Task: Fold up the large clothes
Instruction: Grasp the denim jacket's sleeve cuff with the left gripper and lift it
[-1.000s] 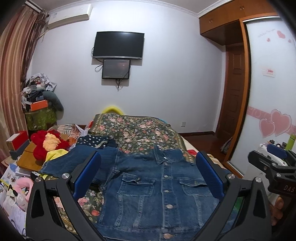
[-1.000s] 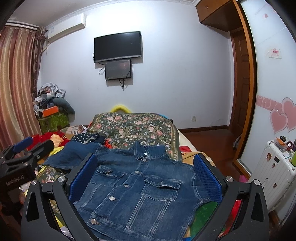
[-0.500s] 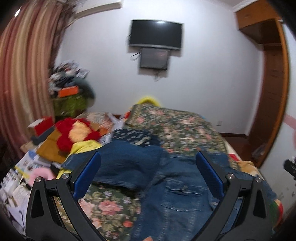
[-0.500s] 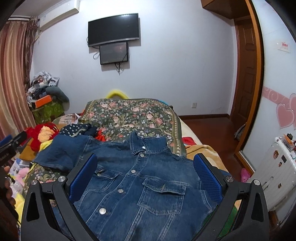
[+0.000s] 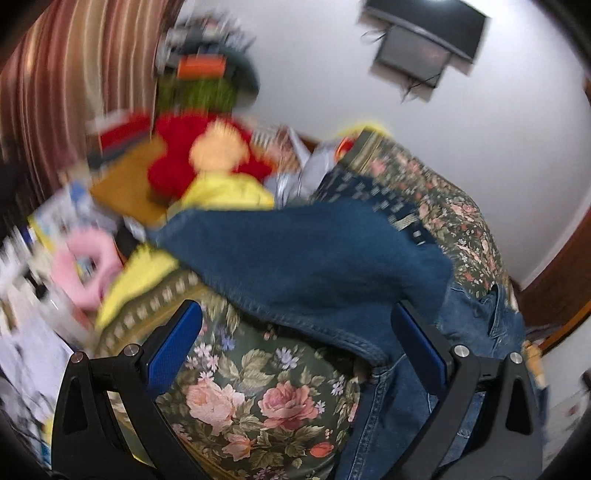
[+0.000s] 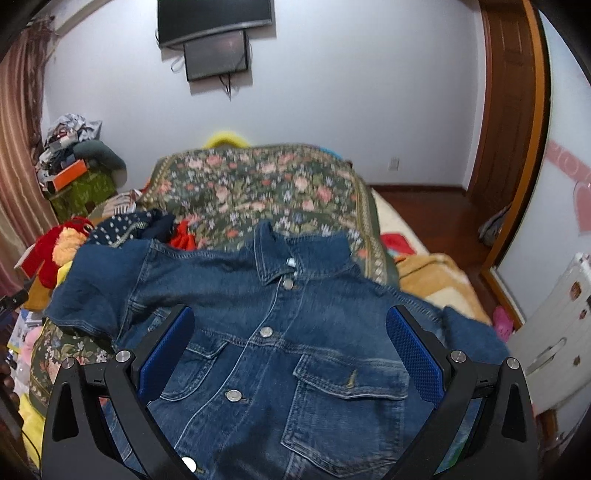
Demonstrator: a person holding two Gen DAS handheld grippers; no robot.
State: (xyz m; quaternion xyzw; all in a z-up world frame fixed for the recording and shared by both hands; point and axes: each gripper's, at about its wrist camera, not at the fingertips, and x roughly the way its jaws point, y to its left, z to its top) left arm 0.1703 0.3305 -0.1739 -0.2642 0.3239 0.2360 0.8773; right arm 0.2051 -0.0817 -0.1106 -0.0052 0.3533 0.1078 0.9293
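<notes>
My left tongs (image 5: 295, 332) have swung hard to the left since a moment ago: the television (image 5: 428, 22) that sat near the middle of the view is now up in the top right corner, and the whole left picture is smeared with motion blur. The jaws are spread wide, nothing between them. Under them I now see the denim jacket's sleeve (image 5: 295, 258) stretched across the flowered bedspread (image 5: 258, 402), where before I saw more of the jacket's front.

My right tongs (image 6: 290, 349) have come in lower and closer over the denim jacket (image 6: 280, 332); it fills more of the view than half a second ago. These jaws are wide apart too, holding nothing. The jacket lies front up on the bed, collar (image 6: 295, 247) toward the far wall, buttons done up, both chest pockets showing, one sleeve out to the left.

Around it: a red and yellow plush toy (image 5: 207, 151) and a yellow cloth (image 5: 225, 192) just beyond the sleeve, a dark dotted garment (image 6: 125, 225) touching the jacket's shoulder, something pink (image 5: 88, 266) at the bed's left edge, a striped curtain (image 5: 66, 74) behind. To the right, a white suitcase (image 6: 550, 332) stands off the bed. A pile of clutter (image 6: 74, 147) sits in the far left corner.
</notes>
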